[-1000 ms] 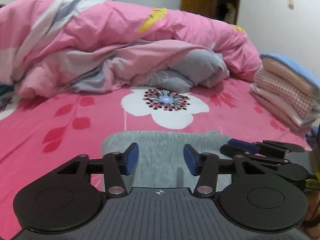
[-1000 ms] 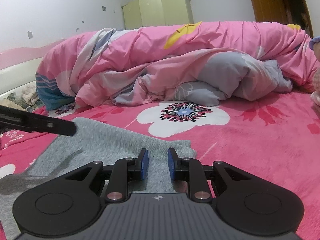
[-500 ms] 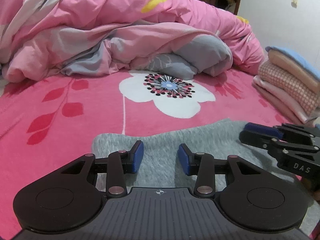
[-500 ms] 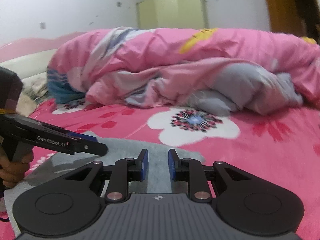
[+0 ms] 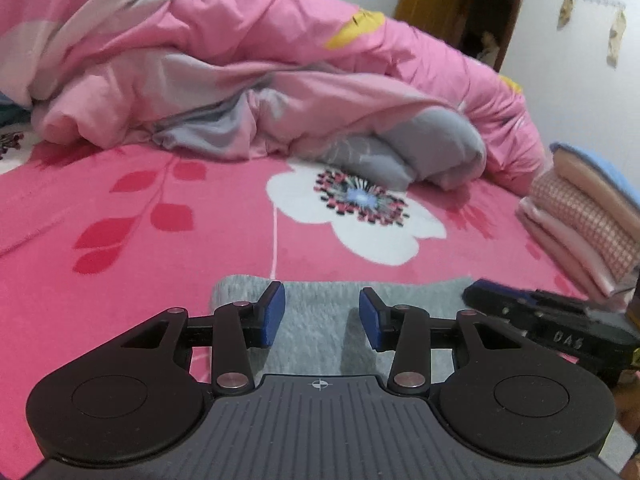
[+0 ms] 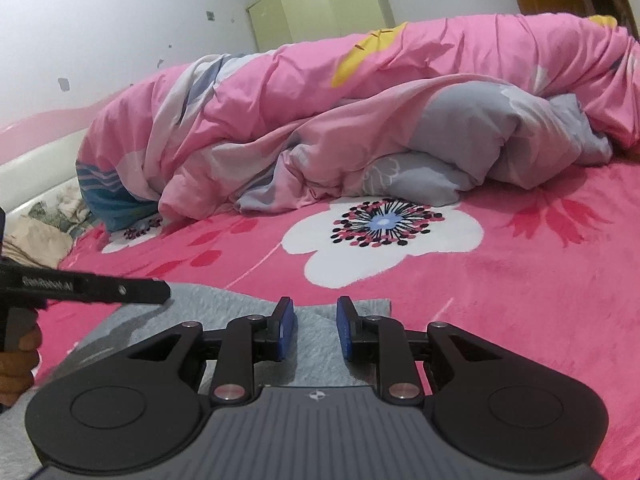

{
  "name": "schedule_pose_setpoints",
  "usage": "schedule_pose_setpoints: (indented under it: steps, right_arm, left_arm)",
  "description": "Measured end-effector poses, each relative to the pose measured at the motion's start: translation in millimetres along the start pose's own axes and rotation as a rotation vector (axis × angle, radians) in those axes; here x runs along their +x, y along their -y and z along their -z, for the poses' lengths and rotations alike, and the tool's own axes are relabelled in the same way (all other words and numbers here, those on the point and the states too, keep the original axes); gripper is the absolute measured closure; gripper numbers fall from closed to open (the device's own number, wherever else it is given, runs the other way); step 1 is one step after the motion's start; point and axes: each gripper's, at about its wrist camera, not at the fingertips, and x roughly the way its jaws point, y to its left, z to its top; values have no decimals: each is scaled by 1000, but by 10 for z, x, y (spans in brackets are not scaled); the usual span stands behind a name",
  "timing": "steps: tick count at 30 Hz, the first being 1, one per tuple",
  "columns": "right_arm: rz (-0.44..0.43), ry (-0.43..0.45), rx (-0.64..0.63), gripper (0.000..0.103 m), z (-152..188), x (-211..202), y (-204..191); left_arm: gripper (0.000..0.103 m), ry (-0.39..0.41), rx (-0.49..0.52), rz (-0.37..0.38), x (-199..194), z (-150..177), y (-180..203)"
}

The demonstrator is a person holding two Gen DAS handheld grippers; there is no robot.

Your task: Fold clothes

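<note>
A grey fuzzy garment [image 5: 320,320] lies flat on the pink flowered bed, also seen in the right wrist view as the garment [image 6: 224,308]. My left gripper [image 5: 322,318] hovers over its far edge, open, nothing between the blue pads. The right gripper shows at the right of the left wrist view as a black tool [image 5: 540,316]. My right gripper [image 6: 316,330] stands open over the garment's far right corner, holding nothing. The left gripper's black fingers [image 6: 100,290] reach in from the left there, held by a hand [image 6: 16,364].
A crumpled pink and grey duvet [image 5: 248,80] fills the back of the bed. A stack of folded clothes [image 5: 584,224] sits at the right edge. The flowered bed cover [image 6: 520,280] stretches ahead. A pale green wardrobe [image 6: 320,8] stands behind.
Both grippers have shifted over the grey garment toward its far edge. The left jaws have widened a little, and the right jaws have opened slightly.
</note>
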Motion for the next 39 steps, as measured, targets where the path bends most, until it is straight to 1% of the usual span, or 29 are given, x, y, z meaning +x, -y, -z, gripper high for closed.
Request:
schedule_pose_setpoints:
  steps: [4, 5, 6, 7, 10, 12, 14, 16, 18, 21, 23, 25, 26, 28, 32, 36, 39]
  right_arm:
    - [-21, 6, 67, 79, 3, -2, 104]
    - [-13, 15, 90, 78, 3, -18, 138]
    - [11, 30, 118, 73, 7, -52, 174]
    - [39, 54, 158, 69, 19, -115, 234]
    - [52, 111, 267, 69, 49, -326, 395]
    - [49, 128, 279, 68, 48, -459, 388]
    - [26, 144, 268, 68, 63, -631, 285]
    - [0, 156, 245, 69, 95, -822, 117]
    - [0, 158, 194, 69, 180, -1024, -113]
    - [45, 123, 115, 68, 403, -1258, -433]
    - [68, 86, 74, 68, 559, -1358, -595]
    - [102, 64, 54, 68, 679, -1413, -665]
    - [114, 56, 47, 68, 711, -1449, -683]
    - [130, 47, 45, 67, 753, -1542, -712]
    - [164, 19, 34, 67, 818, -1707, -787]
    - [207, -40, 56, 67, 896, -1813, -840]
    - [224, -57, 88, 67, 905, -1871, -857]
  left_arm:
    - [61, -4, 22, -30, -36, 0, 55]
    - [61, -2, 23, -37, -63, -3, 66]
    - [59, 2, 21, -49, -104, -6, 78]
    - [55, 6, 19, -64, -167, -10, 95]
    - [54, 17, 32, -93, -387, -13, 150]
    - [53, 24, 52, -103, -549, -2, 202]
    - [52, 20, 75, -106, -669, 63, 280]
    - [51, 13, 99, -108, -775, 140, 365]
    - [51, 6, 123, -110, -881, 218, 451]
    - [51, -14, 135, -100, -992, 366, 569]
    - [51, -48, 124, -86, -983, 487, 614]
    - [51, -70, 118, -100, -953, 616, 657]
    - [51, -65, 119, -111, -953, 665, 677]
    - [51, -56, 120, -137, -989, 689, 725]
    - [49, -71, 109, -163, -1075, 667, 793]
    - [41, -75, 94, -178, -1179, 723, 811]
    - [37, -86, 72, -184, -1234, 748, 788]
